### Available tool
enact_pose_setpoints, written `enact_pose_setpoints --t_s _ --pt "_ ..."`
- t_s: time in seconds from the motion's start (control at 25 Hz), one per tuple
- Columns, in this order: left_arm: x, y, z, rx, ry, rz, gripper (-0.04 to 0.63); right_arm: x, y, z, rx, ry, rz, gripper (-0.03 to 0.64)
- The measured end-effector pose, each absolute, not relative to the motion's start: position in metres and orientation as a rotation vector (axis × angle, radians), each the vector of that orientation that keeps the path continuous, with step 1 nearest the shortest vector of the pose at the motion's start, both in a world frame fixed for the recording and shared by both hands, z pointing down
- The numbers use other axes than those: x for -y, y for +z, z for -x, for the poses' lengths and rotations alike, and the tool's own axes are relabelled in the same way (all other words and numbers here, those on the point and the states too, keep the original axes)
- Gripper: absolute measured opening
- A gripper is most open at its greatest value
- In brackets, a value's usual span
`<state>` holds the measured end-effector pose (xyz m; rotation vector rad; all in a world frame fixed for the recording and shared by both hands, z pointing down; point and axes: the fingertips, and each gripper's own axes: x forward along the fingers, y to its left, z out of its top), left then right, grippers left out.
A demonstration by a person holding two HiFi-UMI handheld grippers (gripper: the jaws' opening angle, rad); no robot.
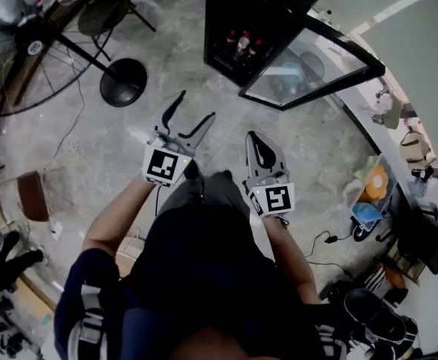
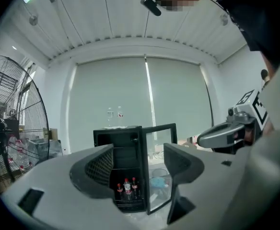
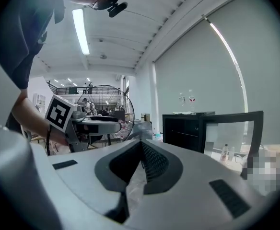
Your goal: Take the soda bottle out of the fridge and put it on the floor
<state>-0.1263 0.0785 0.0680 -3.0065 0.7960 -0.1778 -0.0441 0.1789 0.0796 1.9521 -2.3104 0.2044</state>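
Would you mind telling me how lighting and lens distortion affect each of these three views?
Head view: dim overall, strong fisheye curving, pale glare on the fridge door. Left gripper view: bright blind backlights the fridge, soda bottles small but legible. Right gripper view: ceiling light blown out, near jaws look soft.

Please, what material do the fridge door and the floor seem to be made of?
The fridge door: a clear pane, probably glass, in a glossy black frame; things behind it show through. The floor: probably bare concrete, matt grey with mottled patches.
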Motion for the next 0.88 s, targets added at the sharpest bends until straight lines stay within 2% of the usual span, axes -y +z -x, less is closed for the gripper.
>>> enact_pose_setpoints --t_s 0.88 --pt "0.113 0.168 -0.009 -0.712 -0.264 3.012 0.321 -0.017 0.165 -0.055 2.201 0.319 -2.021 0.017"
